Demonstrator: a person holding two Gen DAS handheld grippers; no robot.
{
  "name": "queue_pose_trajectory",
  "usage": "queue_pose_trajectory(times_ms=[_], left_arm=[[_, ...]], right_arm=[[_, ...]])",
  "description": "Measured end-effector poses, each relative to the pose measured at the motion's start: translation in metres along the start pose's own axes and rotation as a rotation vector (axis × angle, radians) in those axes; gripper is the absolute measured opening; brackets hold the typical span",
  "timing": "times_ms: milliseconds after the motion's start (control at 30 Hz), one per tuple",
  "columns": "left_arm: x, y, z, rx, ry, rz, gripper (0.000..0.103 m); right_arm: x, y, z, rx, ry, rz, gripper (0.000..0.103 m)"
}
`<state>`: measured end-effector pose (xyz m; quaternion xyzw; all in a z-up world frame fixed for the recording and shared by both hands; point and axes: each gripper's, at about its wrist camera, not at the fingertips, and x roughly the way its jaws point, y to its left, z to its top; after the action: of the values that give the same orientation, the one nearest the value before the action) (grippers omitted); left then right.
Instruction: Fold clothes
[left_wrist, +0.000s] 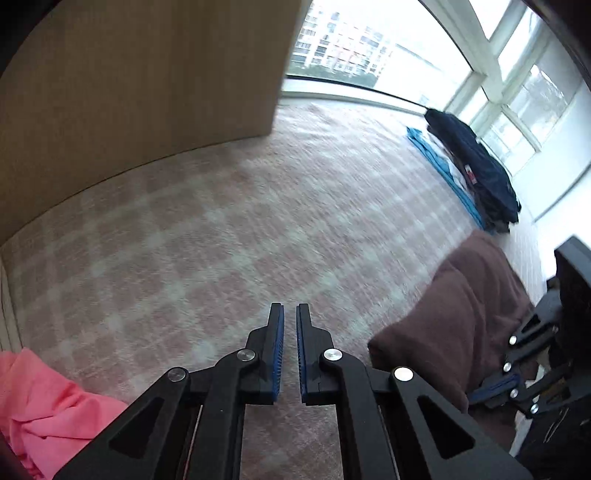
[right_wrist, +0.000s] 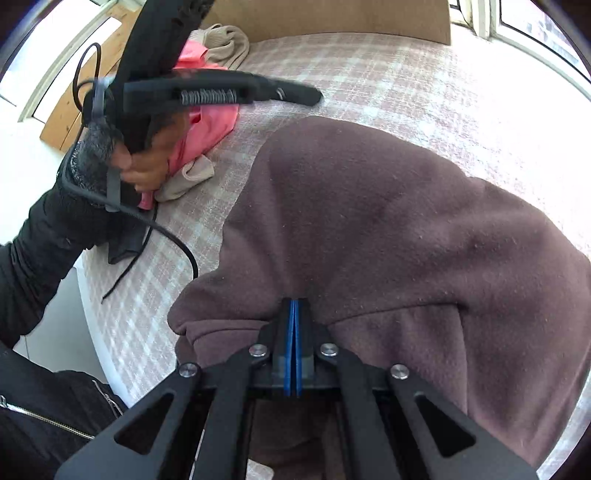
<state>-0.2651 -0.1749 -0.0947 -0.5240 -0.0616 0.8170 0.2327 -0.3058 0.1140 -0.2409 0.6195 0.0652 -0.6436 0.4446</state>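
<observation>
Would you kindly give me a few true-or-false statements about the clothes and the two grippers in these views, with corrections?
1. The right gripper is shut against the brown garment. True.
2. The left gripper holds the pink garment. False: nothing is between its nearly shut pads; the pink garment lies off to the side.
3. The surface has a checked cover. True.
4. The brown garment is folded into a neat square. False: it lies in a loose mound.

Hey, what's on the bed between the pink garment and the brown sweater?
Nothing but bare plaid bedcover. The left wrist view shows it best: the pink garment lies at one side, the brown sweater at the other, and only the left gripper hangs over the gap.
</observation>
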Motion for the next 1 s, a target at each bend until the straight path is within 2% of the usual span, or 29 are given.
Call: queue_pose_trajectory(times_ms=[67,100,133,200,233,300,333,367,400,433,467,500,567,633,667,767,867,933,1000], left_arm=[[-0.008,-0.01,-0.002,0.059,0.031,0.01,0.005],[-0.011,-0.02,-0.004,0.096,0.035,0.026,0.005],[-0.015,-0.031,-0.006,0.121,0.036,0.024,0.005],[-0.022,-0.058,-0.009,0.156,0.02,-0.024,0.005],[-0.025,-0.074,-0.009,0.181,0.003,-0.042,0.009],[-0.019,-0.094,-0.012,0.21,0.0,-0.063,0.01],[-0.01,-0.098,-0.015,0.222,0.023,-0.052,0.015],[0.0,-0.102,-0.018,0.235,0.047,-0.042,0.015],[0.009,-0.101,-0.022,0.245,0.056,-0.026,0.016],[0.012,-0.093,-0.026,0.229,0.037,-0.045,0.016],[0.01,-0.086,-0.026,0.184,0.029,-0.08,0.016],[0.005,-0.081,-0.023,0.138,0.042,-0.093,0.015],[-0.012,-0.086,-0.02,0.135,0.036,-0.035,0.011],[-0.032,-0.102,-0.023,0.188,0.01,-0.003,0.009],[-0.041,-0.111,-0.026,0.207,0.004,-0.011,0.009],[-0.055,-0.14,-0.046,0.249,0.028,-0.081,0.011],[-0.039,-0.15,-0.078,0.239,0.109,-0.113,0.016],[-0.024,-0.149,-0.098,0.207,0.161,-0.117,0.015],[-0.024,-0.141,-0.107,0.159,0.156,-0.12,0.015]], right_arm=[[-0.018,0.0,-0.001,0.005,-0.041,0.049,0.0],[-0.032,-0.002,-0.001,0.011,-0.079,0.047,0.004],[-0.047,-0.006,-0.001,0.019,-0.123,0.031,0.004],[-0.075,-0.022,-0.002,0.052,-0.194,-0.058,0.005],[-0.087,-0.034,-0.003,0.08,-0.222,-0.095,0.006],[-0.097,-0.062,-0.004,0.147,-0.255,-0.104,0.011],[-0.101,-0.075,-0.004,0.18,-0.27,-0.103,0.012],[-0.1,-0.091,-0.005,0.202,-0.276,-0.103,0.018],[-0.093,-0.11,-0.008,0.231,-0.251,-0.107,0.018],[-0.084,-0.131,-0.01,0.266,-0.213,-0.113,0.012],[-0.085,-0.149,-0.014,0.323,-0.219,-0.057,0.005],[-0.095,-0.159,-0.019,0.384,-0.243,-0.019,0.003],[-0.127,-0.151,-0.028,0.366,-0.318,-0.094,0.01],[-0.149,-0.139,-0.039,0.33,-0.337,-0.107,0.01],[-0.153,-0.131,-0.044,0.312,-0.323,-0.11,0.011],[-0.142,-0.097,-0.07,0.243,-0.26,-0.163,0.011],[-0.114,-0.082,-0.106,0.252,-0.202,-0.075,0.011],[-0.083,-0.077,-0.13,0.229,-0.127,-0.101,0.013],[-0.088,-0.079,-0.143,0.268,-0.149,-0.07,0.013]])
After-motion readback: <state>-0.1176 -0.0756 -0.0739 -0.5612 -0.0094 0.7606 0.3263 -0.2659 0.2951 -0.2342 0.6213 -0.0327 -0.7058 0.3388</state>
